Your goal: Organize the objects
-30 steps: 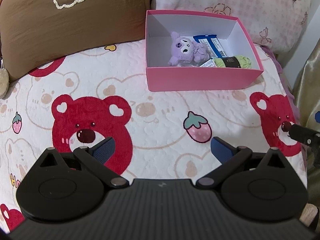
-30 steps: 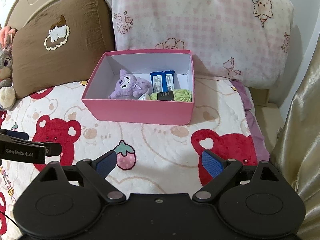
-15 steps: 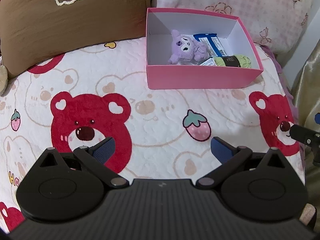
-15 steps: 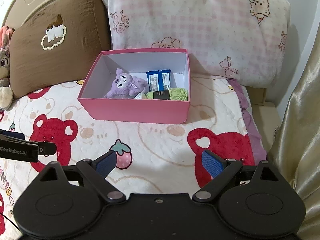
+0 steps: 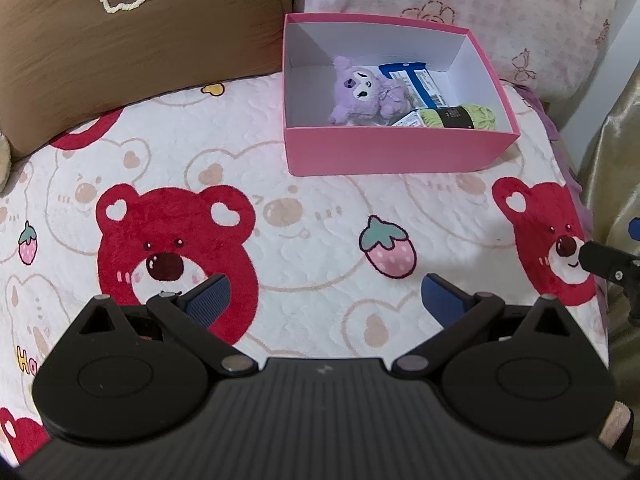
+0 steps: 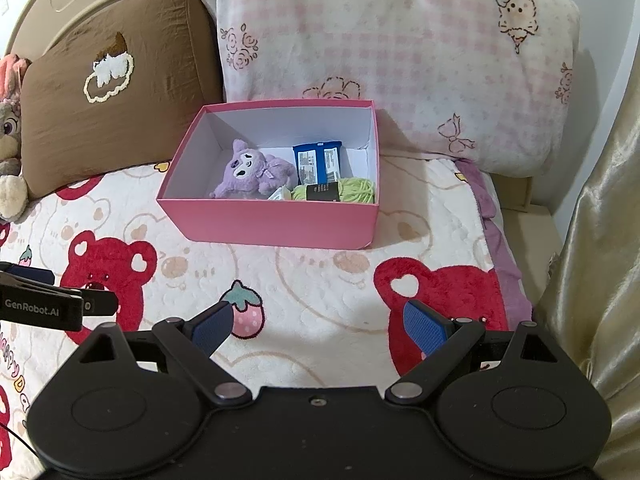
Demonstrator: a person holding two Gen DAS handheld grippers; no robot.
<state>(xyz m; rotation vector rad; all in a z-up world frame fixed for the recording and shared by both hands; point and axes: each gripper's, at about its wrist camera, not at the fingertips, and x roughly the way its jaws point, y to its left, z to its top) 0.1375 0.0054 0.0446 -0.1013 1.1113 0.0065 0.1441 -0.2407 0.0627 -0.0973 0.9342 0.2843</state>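
A pink box (image 5: 400, 152) (image 6: 272, 220) stands on the bear-print blanket near the pillows. Inside lie a purple plush toy (image 5: 362, 92) (image 6: 252, 170), a blue snack packet (image 5: 416, 80) (image 6: 318, 160), a green yarn skein (image 5: 460, 117) (image 6: 340, 191) and a small white packet (image 6: 280, 194). My left gripper (image 5: 324, 300) is open and empty over the blanket, well short of the box. My right gripper (image 6: 318, 326) is open and empty, also short of the box. The left gripper's body shows at the left edge of the right wrist view (image 6: 44, 308).
A brown pillow (image 5: 132, 40) (image 6: 116, 92) and a pink checked pillow (image 5: 460, 0) (image 6: 400, 56) lean behind the box. A grey plush toy (image 6: 10, 152) sits at the far left. A gold curtain (image 6: 600, 240) hangs along the bed's right edge.
Both grippers have drifted slightly, so the box sits a little further left in the right wrist view. Both stay open and empty. The box contents have not moved.
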